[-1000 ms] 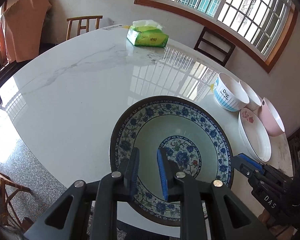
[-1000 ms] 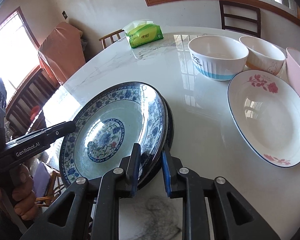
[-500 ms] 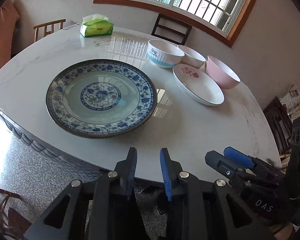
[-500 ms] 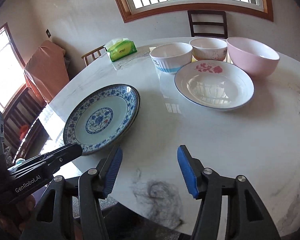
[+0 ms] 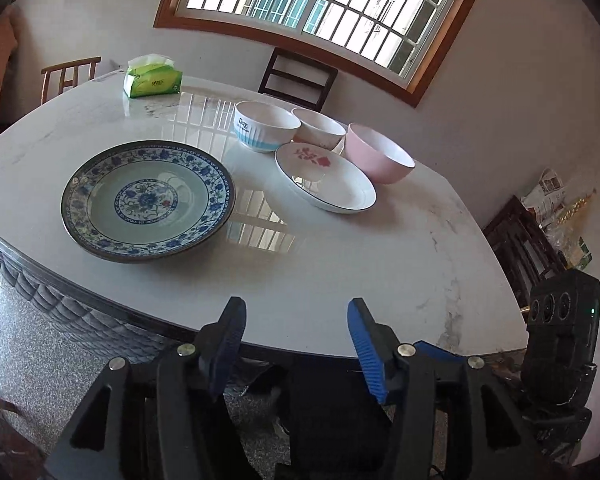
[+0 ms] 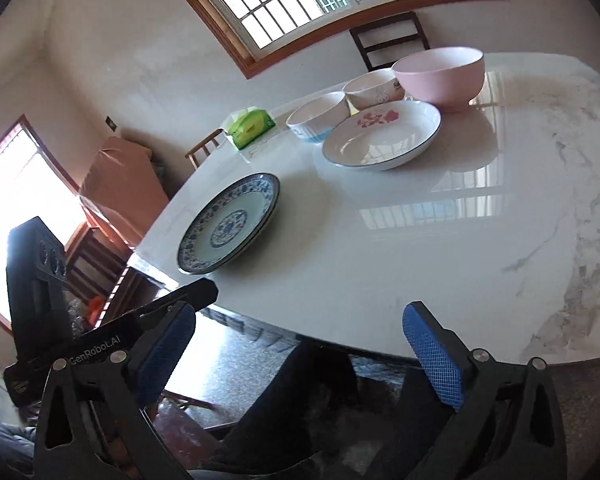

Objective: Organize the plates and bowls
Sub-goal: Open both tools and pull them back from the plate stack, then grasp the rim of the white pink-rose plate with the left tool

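A blue-patterned plate (image 5: 148, 200) (image 6: 230, 229) lies flat near the table's left edge. Beyond it stand a white plate with a red flower (image 5: 325, 177) (image 6: 382, 136), a white bowl with a blue band (image 5: 266, 126) (image 6: 318, 122), a small white bowl (image 5: 319, 128) (image 6: 374, 86) and a pink bowl (image 5: 378, 154) (image 6: 440, 72). My left gripper (image 5: 296, 332) is open and empty, held back off the table's near edge. My right gripper (image 6: 300, 344) is open wide and empty, also off the near edge.
A green tissue pack (image 5: 153, 80) (image 6: 251, 125) sits at the far side of the white marble table (image 5: 340, 264). Wooden chairs (image 5: 296, 76) stand around the table under the window. The other gripper's body (image 6: 36, 280) shows at the left.
Both grippers let go of the blue-patterned plate, which now rests on the table, and pulled back off the near edge. The left gripper opened; the right opened wider.
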Demonstrator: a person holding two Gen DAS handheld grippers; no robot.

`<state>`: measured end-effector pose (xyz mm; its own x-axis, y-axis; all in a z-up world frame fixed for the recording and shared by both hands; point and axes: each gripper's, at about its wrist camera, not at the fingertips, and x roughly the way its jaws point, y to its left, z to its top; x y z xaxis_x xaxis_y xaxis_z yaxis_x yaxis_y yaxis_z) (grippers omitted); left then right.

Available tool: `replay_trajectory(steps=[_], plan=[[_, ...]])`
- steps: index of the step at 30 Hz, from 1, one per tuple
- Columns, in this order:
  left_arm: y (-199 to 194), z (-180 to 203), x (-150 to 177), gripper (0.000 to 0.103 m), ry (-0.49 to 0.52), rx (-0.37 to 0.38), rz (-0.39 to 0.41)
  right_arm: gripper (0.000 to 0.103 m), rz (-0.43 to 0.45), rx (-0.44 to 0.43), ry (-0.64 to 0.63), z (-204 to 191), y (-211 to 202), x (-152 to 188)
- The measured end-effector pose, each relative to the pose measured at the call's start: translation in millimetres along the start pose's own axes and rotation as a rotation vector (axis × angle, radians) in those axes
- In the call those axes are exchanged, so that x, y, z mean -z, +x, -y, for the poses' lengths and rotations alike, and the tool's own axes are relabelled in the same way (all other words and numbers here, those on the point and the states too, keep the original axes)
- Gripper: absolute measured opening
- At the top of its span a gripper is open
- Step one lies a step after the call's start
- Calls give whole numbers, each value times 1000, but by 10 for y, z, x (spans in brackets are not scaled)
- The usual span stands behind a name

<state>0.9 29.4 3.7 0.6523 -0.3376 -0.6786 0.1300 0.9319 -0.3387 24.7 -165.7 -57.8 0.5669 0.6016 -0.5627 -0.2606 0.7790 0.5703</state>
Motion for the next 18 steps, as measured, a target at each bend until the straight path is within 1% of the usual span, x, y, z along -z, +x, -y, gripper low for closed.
replay_trajectory(steps=[1, 2, 3, 4, 5, 8, 9, 10, 11, 12, 13, 14, 16, 18], plan=[[16, 61, -23, 54, 29, -17, -2, 103, -33, -22, 17, 22, 37, 24], [39, 105, -48, 54, 53, -23, -6, 103, -65, -17, 25, 44, 74, 26], [65, 142, -86, 54, 74, -41, -10, 103, -94, 10, 26, 37, 113, 13], [117, 175, -145, 54, 87, -76, -14, 103, -107, 50, 21, 41, 125, -15], [188, 193, -219, 54, 93, -103, -19, 103, -96, 81, 13, 52, 112, -69], [434, 137, -511, 54, 67, -98, -39, 103, -15, 116, 21, 170, -8, -270], [538, 118, -613, 54, 64, -98, -47, 103, -8, 123, 42, 236, -18, -377], [666, 84, -735, 54, 50, -86, -77, 103, -8, 106, 56, 303, -5, -497], [806, 44, -850, 54, 23, -52, -124, 103, -6, 90, 58, 365, 24, -627], [967, 1, -973, 54, -1, 7, -169, 103, 1, 96, 53, 419, 51, -747], [1095, -39, -1079, 54, -19, 53, -192, 103, 0, 108, 45, 473, 92, -869], [1214, -73, -1178, 54, -35, 63, -204, 103, -2, 104, 45, 537, 140, -986], [1412, -137, -1356, 54, -69, 52, -227, 103, 10, 81, 85, 700, 227, -1198], [1556, -209, -1499, 54, -109, 72, -225, 102, 1, 49, 122, 860, 343, -1376]])
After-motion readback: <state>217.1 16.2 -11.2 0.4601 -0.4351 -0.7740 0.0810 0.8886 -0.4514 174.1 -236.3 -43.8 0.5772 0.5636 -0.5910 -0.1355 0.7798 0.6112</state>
